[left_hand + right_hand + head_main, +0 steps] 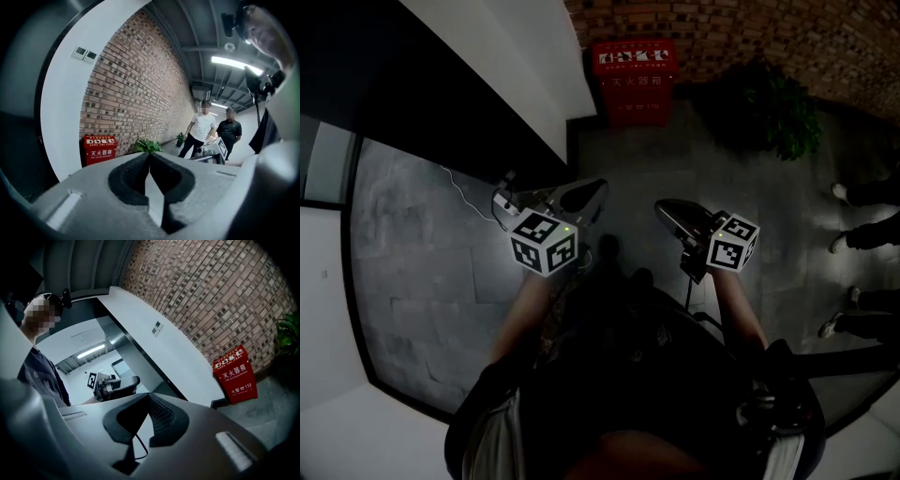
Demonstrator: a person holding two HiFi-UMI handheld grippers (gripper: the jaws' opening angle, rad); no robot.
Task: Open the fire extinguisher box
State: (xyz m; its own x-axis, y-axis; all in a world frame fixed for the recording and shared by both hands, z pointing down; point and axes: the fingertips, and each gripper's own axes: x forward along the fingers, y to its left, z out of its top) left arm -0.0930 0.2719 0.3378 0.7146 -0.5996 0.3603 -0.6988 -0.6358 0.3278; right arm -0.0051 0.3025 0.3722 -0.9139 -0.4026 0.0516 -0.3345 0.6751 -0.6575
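Our left claw and right claw are clenched, empty; the red box stands ahead, a plant beside it.

Fire extinguisher box on floor against brick wall; plant right.

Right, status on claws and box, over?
Left claw, right claw shut, empty. Red rectangular fire extinguisher box closed, ahead. Green leafy plant beside, not blocking.
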